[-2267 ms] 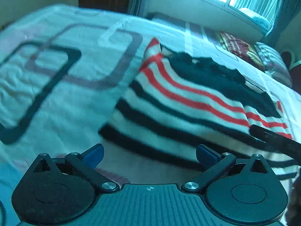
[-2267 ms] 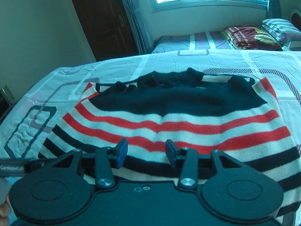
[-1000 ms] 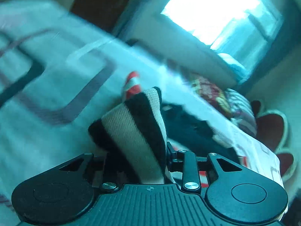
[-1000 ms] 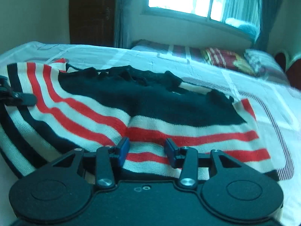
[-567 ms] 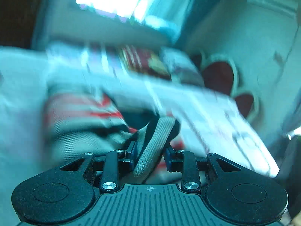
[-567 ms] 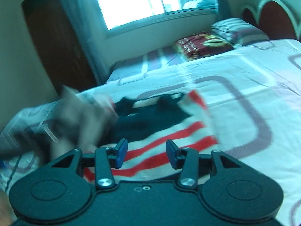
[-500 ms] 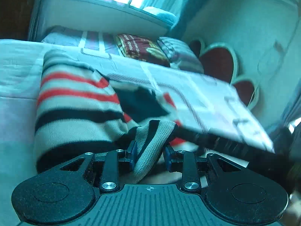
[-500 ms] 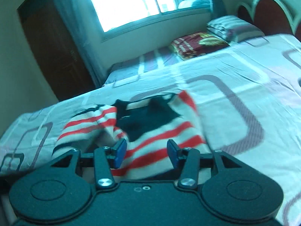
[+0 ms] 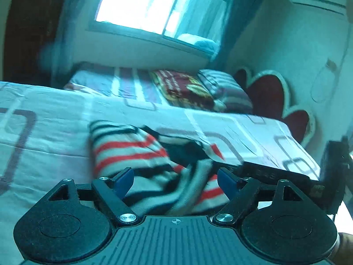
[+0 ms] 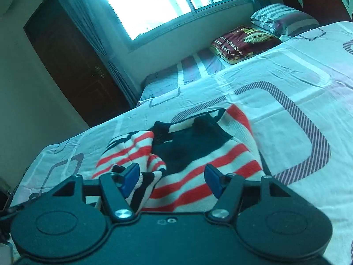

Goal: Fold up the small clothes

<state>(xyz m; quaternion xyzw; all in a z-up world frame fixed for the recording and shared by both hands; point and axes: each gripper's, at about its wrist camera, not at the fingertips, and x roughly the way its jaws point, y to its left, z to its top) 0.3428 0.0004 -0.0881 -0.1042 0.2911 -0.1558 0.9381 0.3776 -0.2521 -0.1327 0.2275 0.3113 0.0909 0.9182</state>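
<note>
A striped knit sweater (image 9: pixel 132 152), white with red and black bands and a black chest panel, lies on the bed with its left side folded over the middle; it also shows in the right wrist view (image 10: pixel 198 154). My left gripper (image 9: pixel 175 178) is open just above the folded part, with loose knit lying between the fingers. My right gripper (image 10: pixel 171 178) is open and empty over the sweater's near edge. The right gripper's black body (image 9: pixel 286 176) shows at the right of the left wrist view.
The bed (image 10: pixel 286 92) has a white sheet with grey and purple square outlines. Pillows (image 10: pixel 245 42) lie at its head under a bright window (image 10: pixel 145 4). A red headboard (image 9: pixel 271 97) stands at the right and a dark door (image 10: pixel 72 61) at the left.
My left gripper carried the sweater's left side over to the right, then opened and let it go. My right gripper has opened wider. The sweater now lies folded over.
</note>
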